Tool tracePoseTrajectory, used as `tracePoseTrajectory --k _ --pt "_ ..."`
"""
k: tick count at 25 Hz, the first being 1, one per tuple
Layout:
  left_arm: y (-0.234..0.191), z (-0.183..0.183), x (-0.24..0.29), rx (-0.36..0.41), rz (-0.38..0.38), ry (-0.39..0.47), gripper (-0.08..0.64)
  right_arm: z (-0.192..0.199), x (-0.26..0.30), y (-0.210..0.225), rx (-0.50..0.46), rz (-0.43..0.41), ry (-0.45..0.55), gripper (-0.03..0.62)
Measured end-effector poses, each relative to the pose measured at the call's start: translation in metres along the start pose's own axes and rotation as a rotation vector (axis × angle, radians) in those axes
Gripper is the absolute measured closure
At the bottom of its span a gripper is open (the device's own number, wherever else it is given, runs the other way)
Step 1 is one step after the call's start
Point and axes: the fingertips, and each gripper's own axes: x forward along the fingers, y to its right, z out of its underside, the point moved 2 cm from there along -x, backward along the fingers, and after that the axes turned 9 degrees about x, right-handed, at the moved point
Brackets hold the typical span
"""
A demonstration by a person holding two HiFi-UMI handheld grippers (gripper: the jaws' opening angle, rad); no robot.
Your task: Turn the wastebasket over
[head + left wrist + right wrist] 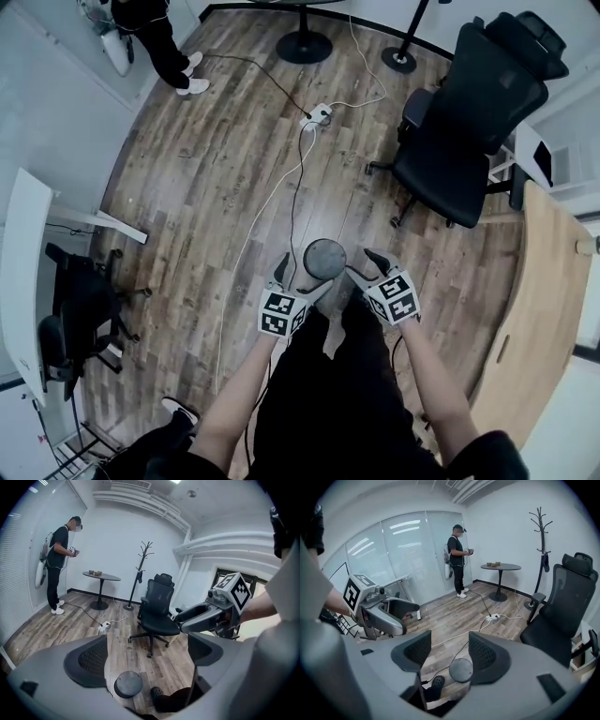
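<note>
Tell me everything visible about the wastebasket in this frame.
The wastebasket is small, round and dark grey, plastic by its look. It stands on the wood floor beside the person's shoe, a flat closed face upward, so apparently mouth down. The left gripper and right gripper are above it, jaws apart, touching nothing.

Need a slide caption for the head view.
Head view: left claw and right claw, both open and empty, above the round dark wastebasket on the wood floor.

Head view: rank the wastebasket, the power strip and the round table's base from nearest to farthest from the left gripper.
1. wastebasket: on the floor just ahead of the left gripper.
2. power strip: mid-floor, where the cables meet.
3. table base: far end of the room, by the wall.
</note>
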Motion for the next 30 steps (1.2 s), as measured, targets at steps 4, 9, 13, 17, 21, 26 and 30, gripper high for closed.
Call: tracePoseTrajectory --k 4,9,13,17,21,26,30 --pt "0.005 -0.025 -0.009 0.034 0.02 0.044 -0.011 -0.01 -0.018 -0.005 0.023 0.014 0.056 0.334" --pt "0.02 -0.043 -0.016 0.065 0.107 0.06 -0.005 -0.026 -0.038 -0.016 0.05 0.03 0.129 0.392" --pt "0.028 -0.059 -0.018 0.097 0.128 0.078 0.082 -0.034 -0.055 -0.021 0.093 0.027 0.186 0.423" --pt "0.028 -0.083 -0.022 0.102 0.117 0.123 0.248 -0.039 -0.069 -0.019 0.128 0.037 0.229 0.464" --pt "0.023 -0.104 -0.028 0.115 0.104 0.165 0.358 -0.05 -0.082 -0.018 0.159 0.041 0.295 0.5" --pt "0.014 -0.12 -0.038 0.128 0.074 0.205 0.503 -0.069 -0.099 -0.017 0.19 0.023 0.386 0.529" --pt "0.012 -0.132 -0.052 0.125 0.083 0.226 0.541 -0.086 -0.111 -0.018 0.186 -0.003 0.446 0.541"
